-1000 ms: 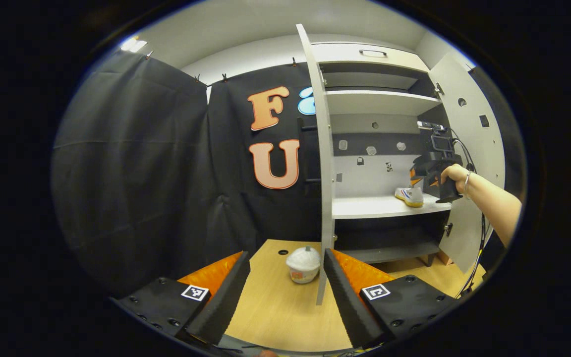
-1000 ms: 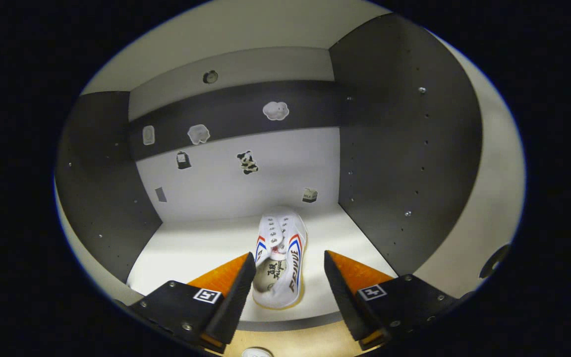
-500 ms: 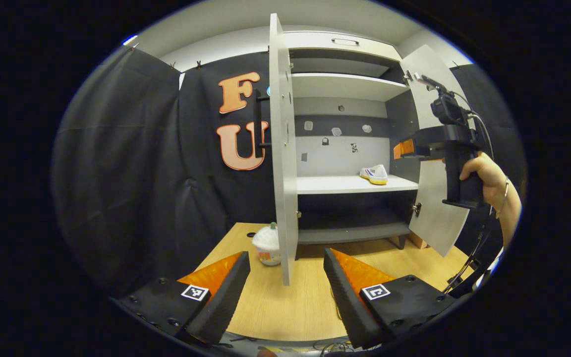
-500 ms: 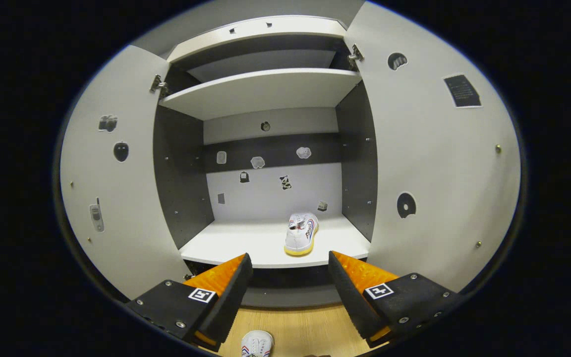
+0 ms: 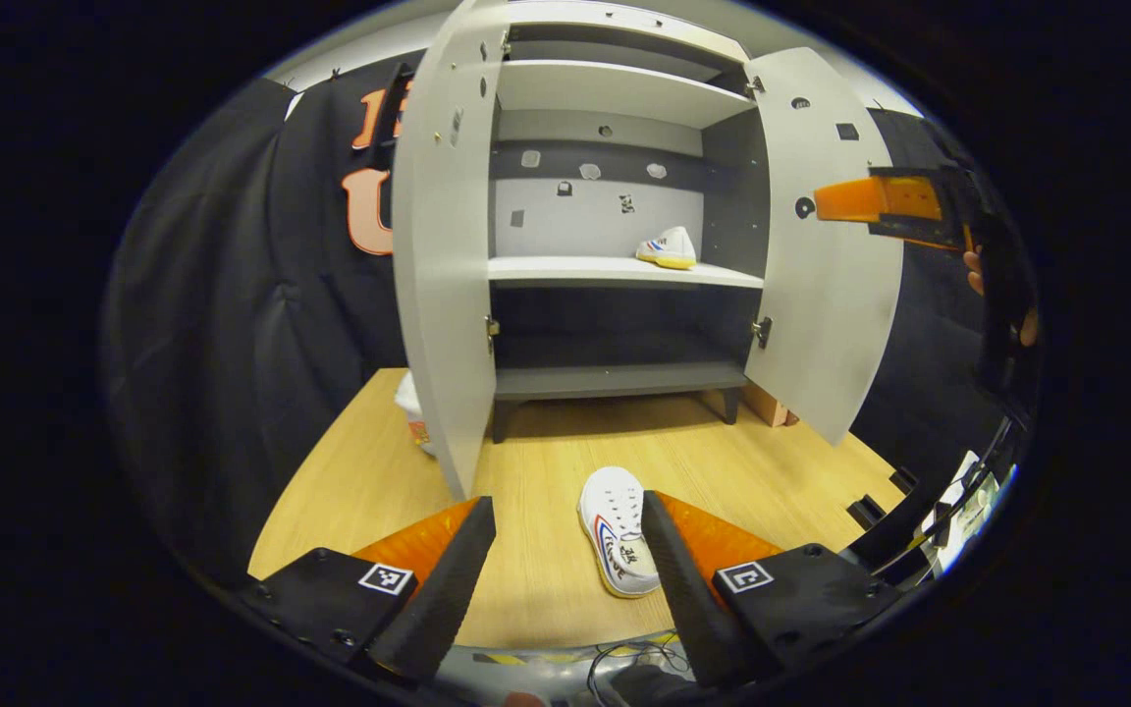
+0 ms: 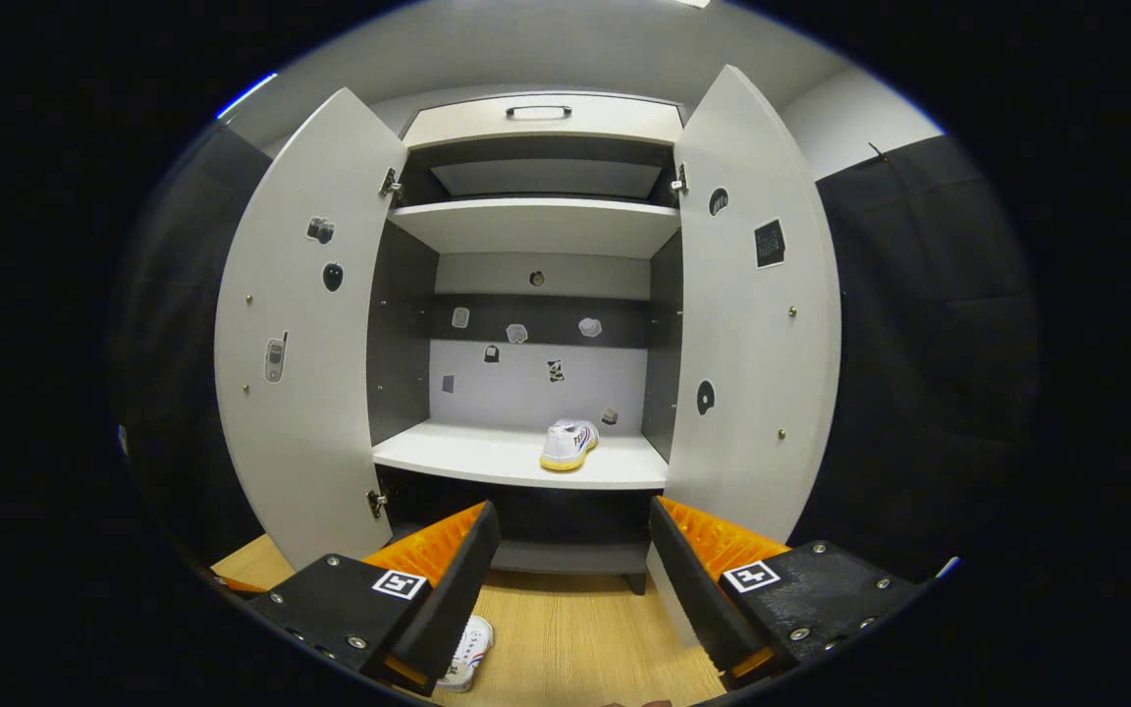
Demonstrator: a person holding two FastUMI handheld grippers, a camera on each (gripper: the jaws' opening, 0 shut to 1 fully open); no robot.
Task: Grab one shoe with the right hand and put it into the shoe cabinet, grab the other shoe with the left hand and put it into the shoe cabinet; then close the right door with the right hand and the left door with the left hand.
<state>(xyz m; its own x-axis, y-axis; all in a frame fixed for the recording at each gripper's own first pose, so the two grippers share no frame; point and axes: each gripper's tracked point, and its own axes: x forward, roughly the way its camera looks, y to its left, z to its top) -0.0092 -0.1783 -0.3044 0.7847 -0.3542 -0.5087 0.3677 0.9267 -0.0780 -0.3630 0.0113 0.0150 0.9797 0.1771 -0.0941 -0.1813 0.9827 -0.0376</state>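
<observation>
The left gripper [image 5: 565, 579] hung low over the wooden surface [image 5: 546, 471], jaws wide and empty, with one white shoe [image 5: 617, 530] lying on the wood just ahead of its fingers. The right gripper [image 6: 570, 579] was also spread wide, holding nothing, facing the cabinet [image 6: 536, 226] from a little way back. Both doors stood open, the left door [image 6: 300, 334] and the right door [image 6: 752, 324] swung outward. Farther in, the other shoe [image 6: 568, 444] sat on the middle shelf [image 6: 467, 457], toward its right side.
</observation>
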